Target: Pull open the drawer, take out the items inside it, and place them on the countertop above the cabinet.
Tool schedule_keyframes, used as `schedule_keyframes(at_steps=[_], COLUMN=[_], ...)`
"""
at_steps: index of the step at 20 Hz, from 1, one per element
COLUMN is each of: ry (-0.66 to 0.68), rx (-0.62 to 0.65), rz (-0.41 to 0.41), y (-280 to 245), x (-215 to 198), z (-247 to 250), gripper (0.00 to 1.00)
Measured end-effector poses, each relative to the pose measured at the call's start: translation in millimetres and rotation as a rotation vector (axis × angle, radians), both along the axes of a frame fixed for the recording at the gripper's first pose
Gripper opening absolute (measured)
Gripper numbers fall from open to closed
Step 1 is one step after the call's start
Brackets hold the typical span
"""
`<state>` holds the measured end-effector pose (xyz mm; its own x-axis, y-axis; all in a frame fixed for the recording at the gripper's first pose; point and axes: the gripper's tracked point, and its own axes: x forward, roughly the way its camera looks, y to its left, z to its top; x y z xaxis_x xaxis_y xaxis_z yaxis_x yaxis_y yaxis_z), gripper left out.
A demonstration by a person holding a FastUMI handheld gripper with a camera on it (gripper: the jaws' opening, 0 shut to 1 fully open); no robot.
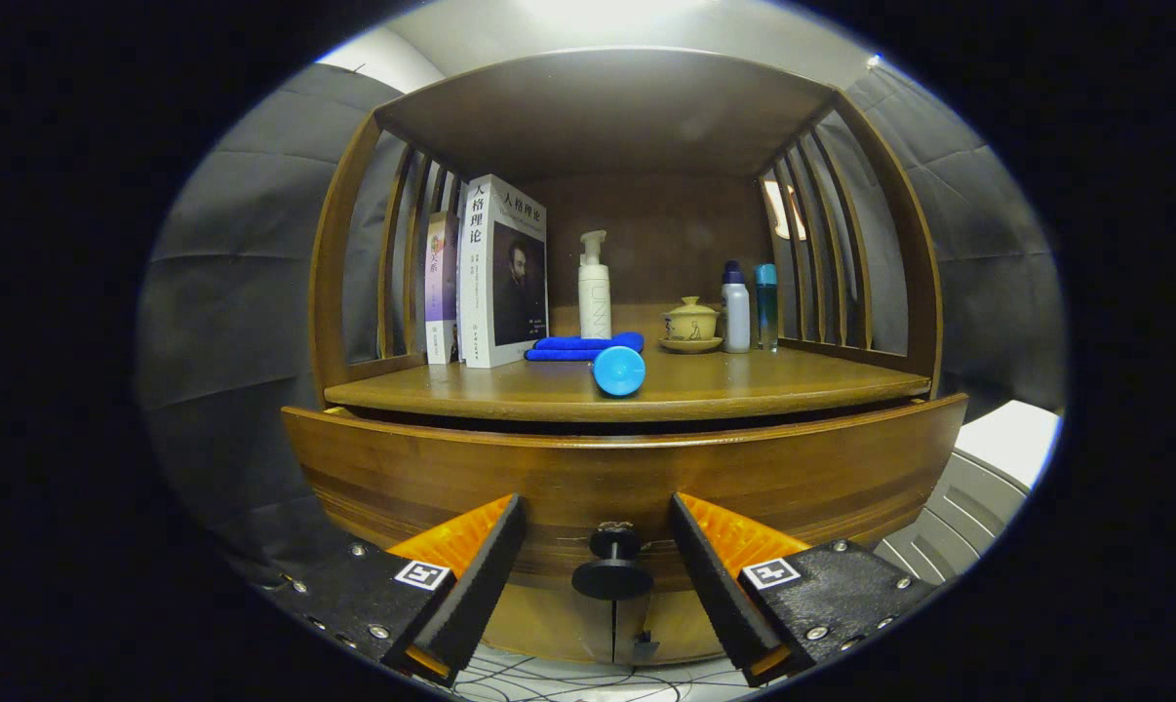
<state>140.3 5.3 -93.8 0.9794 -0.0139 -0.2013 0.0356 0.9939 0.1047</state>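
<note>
Wooden cabinet (627,244), drawer (451,478) ajar, tool (598,551) spread around knob (612,570)

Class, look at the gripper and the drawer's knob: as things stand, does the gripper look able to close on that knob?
Probably yes. The gripper is open, its fingers either side of the black knob on the drawer front, with nothing between them.

The wooden drawer (627,478) sits slightly pulled out below the bench (744,385), its dark round knob (613,570) centred on its front.
</note>
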Motion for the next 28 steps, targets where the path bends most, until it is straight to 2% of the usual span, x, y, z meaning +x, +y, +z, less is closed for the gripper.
schedule_keyframes(at_steps=[13, 14, 19, 28], ry=[-0.011, -0.002, -0.076, -0.148], rx=[0.037, 0.052, 0.022, -0.038], rz=[0.002, 0.028, 0.01, 0.034], y=[-0.7, 4.5, -7.1, -9.1], x=[28.6, 28.0, -2.4, -90.8], z=[-2.7, -1.0, 46.1, 107.5], gripper=[0.93, 0.93, 0.94, 0.93])
